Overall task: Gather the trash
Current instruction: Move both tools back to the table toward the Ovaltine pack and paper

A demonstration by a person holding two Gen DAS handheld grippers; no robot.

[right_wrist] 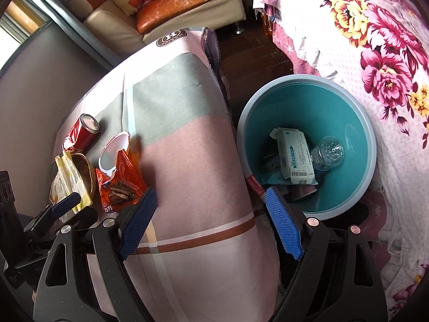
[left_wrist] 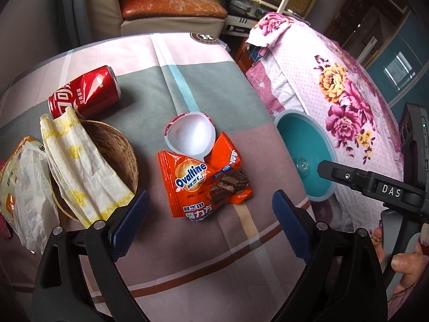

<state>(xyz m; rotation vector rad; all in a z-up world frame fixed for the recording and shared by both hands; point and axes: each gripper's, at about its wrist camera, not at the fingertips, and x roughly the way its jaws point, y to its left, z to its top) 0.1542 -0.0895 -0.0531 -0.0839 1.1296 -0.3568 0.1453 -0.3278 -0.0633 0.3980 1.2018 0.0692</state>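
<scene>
1. Grippers: left gripper [left_wrist: 210, 217] and right gripper [right_wrist: 211, 224] both gape, empty.
2. Wrapper [left_wrist: 206, 179] lies flat on the table [left_wrist: 187, 255], overlapping the cup [left_wrist: 191, 136]; pinching could drag both.
3. Bin [right_wrist: 346, 134] sits beside the table; early release misses.

Glossy dented metal can [left_wrist: 84, 94], shiny foil wrapper [left_wrist: 206, 179], crumpled paper napkin [left_wrist: 80, 166], and matt cloth on the desk [left_wrist: 187, 255]; smooth plastic bin [right_wrist: 348, 123].
</scene>
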